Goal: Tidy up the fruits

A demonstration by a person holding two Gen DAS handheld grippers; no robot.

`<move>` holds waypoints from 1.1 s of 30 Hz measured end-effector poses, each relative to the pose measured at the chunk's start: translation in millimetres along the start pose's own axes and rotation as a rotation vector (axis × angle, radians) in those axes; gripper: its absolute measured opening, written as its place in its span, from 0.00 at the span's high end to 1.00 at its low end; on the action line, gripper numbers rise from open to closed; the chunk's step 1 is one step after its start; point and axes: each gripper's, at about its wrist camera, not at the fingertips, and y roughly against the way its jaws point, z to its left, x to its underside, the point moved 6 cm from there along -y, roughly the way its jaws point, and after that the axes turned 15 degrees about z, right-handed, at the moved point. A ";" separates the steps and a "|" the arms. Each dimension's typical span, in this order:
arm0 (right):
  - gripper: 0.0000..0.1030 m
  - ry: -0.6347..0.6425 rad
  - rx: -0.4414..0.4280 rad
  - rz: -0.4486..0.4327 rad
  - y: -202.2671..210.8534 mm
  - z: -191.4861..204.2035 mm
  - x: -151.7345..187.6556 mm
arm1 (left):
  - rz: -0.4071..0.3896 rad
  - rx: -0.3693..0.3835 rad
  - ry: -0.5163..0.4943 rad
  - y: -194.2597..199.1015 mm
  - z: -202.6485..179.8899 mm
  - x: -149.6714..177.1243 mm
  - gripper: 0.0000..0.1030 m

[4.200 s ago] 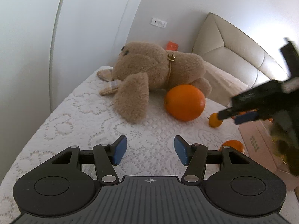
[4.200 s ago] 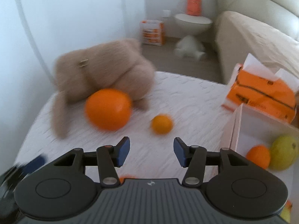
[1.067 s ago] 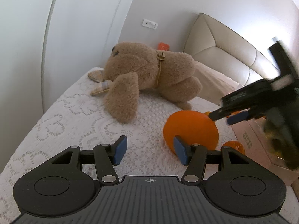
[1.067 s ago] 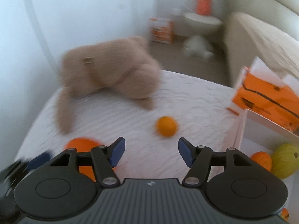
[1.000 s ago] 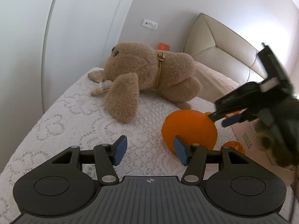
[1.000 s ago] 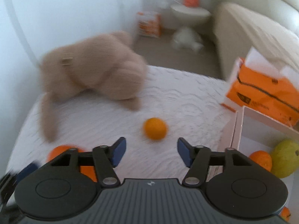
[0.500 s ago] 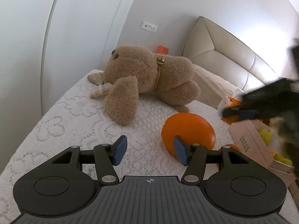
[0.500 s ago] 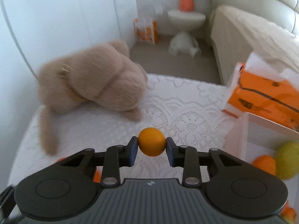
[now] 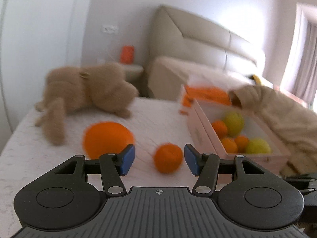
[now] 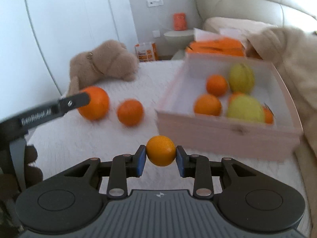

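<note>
My right gripper (image 10: 160,158) is shut on a small orange (image 10: 160,153) and holds it above the bed, just short of the pink box (image 10: 218,127). Inside the box lie several oranges (image 10: 208,104) and two yellow-green fruits (image 10: 245,109). My left gripper (image 9: 159,159) is open. A medium orange (image 9: 168,158) shows between its blue pads (image 9: 126,158) on the white lace cover, untouched. The large orange (image 9: 108,138) lies just left of it. In the right wrist view one left finger (image 10: 73,102) crosses in front of the large orange (image 10: 95,103), beside the medium orange (image 10: 129,112).
A brown teddy bear (image 9: 89,91) lies at the far left of the bed. An orange tissue pack (image 10: 216,47) stands behind the box. A beige blanket (image 9: 277,117) is heaped against the box's right side. Beyond are a padded headboard and a small side table.
My right gripper closed on the small orange and carried it right, toward the box. My left gripper swung right, so the box and the medium orange came into its view.
</note>
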 end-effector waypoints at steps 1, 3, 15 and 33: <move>0.69 -0.001 0.034 -0.012 -0.5 -6.2 3.0 | 0.026 -0.016 -0.020 -7.0 -8.4 -1.0 0.42; 0.69 0.005 0.069 -0.039 1.3 -16.5 7.6 | 0.063 -0.062 -0.041 -17.6 -18.2 -2.0 0.43; 0.41 -0.054 0.051 -0.100 -10.8 -59.1 27.0 | 0.190 -0.190 -0.060 -61.5 -32.7 -3.7 0.45; 0.21 -0.061 0.017 -0.075 -18.4 -59.2 27.9 | 0.216 -0.194 -0.056 -74.4 -35.2 -0.7 0.52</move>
